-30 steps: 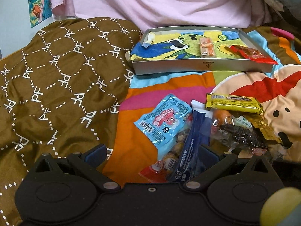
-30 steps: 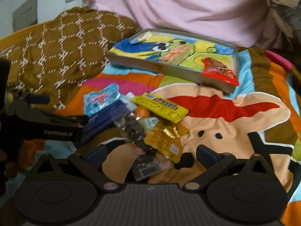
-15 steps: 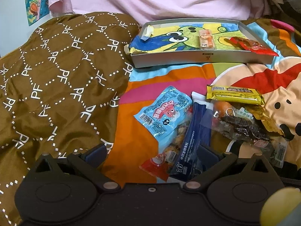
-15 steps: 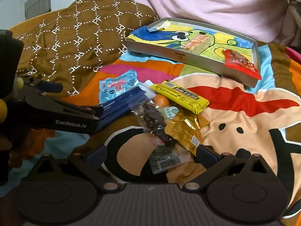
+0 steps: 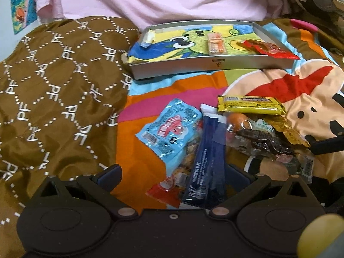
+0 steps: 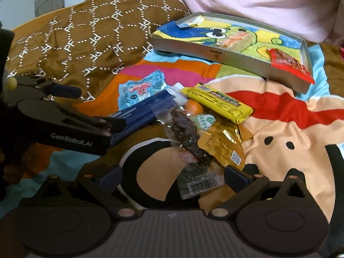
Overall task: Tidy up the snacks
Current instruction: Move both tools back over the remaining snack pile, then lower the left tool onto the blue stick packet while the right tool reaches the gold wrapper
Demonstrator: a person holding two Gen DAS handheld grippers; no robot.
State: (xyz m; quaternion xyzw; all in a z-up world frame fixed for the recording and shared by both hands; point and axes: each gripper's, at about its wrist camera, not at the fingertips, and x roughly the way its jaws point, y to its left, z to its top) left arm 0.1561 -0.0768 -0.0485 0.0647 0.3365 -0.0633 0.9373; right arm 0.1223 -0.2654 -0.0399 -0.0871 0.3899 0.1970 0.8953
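Early stage: two snacks (image 5: 217, 43) lie in the tray (image 5: 211, 63) at the bedspread's far edge, the pile (image 6: 193, 124) remains mid-bedspread; left gripper (image 5: 172, 174) and right gripper (image 6: 173, 175) spread wide, empty.

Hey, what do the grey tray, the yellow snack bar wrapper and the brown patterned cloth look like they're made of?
Grey tray: probably thin metal or tin, going by its matte silver wall and crisp folded rim; painted cardboard is possible.
Yellow snack bar wrapper: glossy plastic film with crimped, sealed ends.
Brown patterned cloth: smooth woven fabric, maybe satin or polyester, since its soft folds carry a faint sheen.
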